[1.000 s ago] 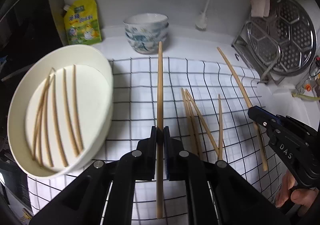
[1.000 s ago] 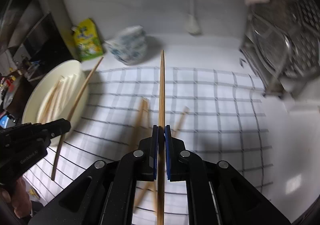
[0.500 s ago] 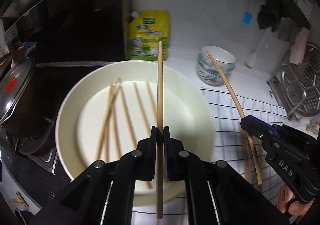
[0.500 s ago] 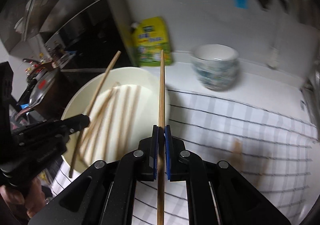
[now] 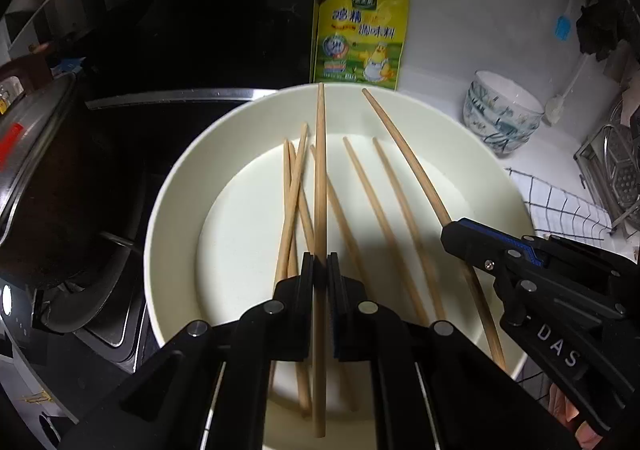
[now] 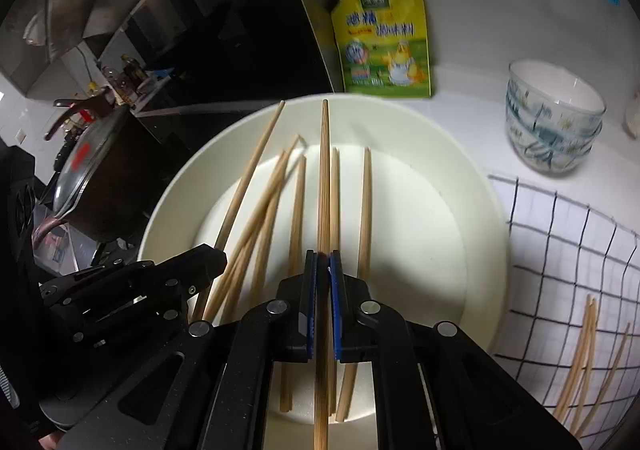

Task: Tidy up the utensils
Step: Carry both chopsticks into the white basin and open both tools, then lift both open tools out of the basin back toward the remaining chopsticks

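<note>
Both grippers hover over a wide white plate (image 5: 172, 209), whose rim also shows in the right wrist view (image 6: 492, 209). My left gripper (image 5: 320, 258) is shut on a wooden chopstick (image 5: 320, 169) that points toward the far rim. My right gripper (image 6: 324, 254) is shut on another chopstick (image 6: 323, 169). In the left wrist view the right gripper (image 5: 448, 230) comes in from the right with its chopstick (image 5: 408, 165) slanting across the plate. Several chopsticks (image 5: 360, 177) lie in the plate beneath. A few loose chopsticks (image 6: 588, 350) rest on the checked cloth (image 6: 560, 242).
A yellow seasoning pouch (image 5: 360, 37) leans on the wall behind the plate. Stacked patterned bowls (image 5: 500, 113) stand to the right. A dark pot with a lid (image 6: 88, 161) sits on the stove at left. A steel rack (image 5: 616, 169) is at the far right.
Both grippers have carried their chopsticks leftward, from above the checked cloth to above the white plate. Each stays shut on its chopstick.
</note>
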